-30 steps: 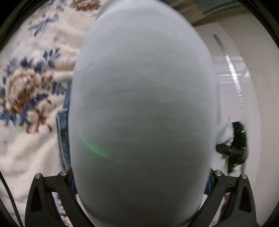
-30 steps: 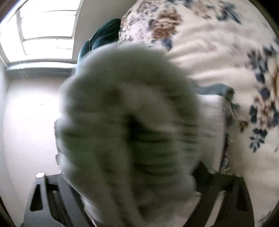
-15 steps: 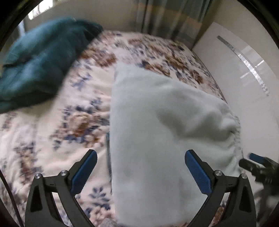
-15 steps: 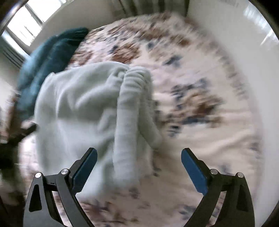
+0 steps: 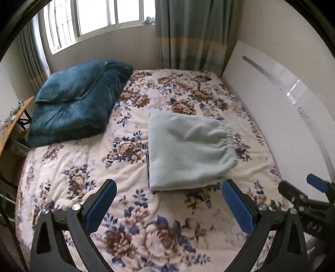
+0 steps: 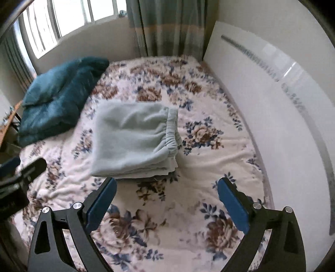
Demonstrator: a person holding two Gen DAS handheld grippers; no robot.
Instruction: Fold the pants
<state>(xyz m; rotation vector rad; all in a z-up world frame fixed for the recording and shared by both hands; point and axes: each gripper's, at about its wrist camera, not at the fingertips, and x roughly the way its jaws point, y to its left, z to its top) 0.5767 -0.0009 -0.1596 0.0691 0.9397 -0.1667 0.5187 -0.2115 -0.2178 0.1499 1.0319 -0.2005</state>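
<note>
Bed w/ floral blanket, teal duvet at far-left corner. Window behind, bright daylight; striped curtain; white glossy panel along right side.

My left gripper: matte black angular frame with triangular cut-outs; blue pads lining both fingers; silver screws at the joints; my right gripper built alike, faint white lettering on its body.
</note>
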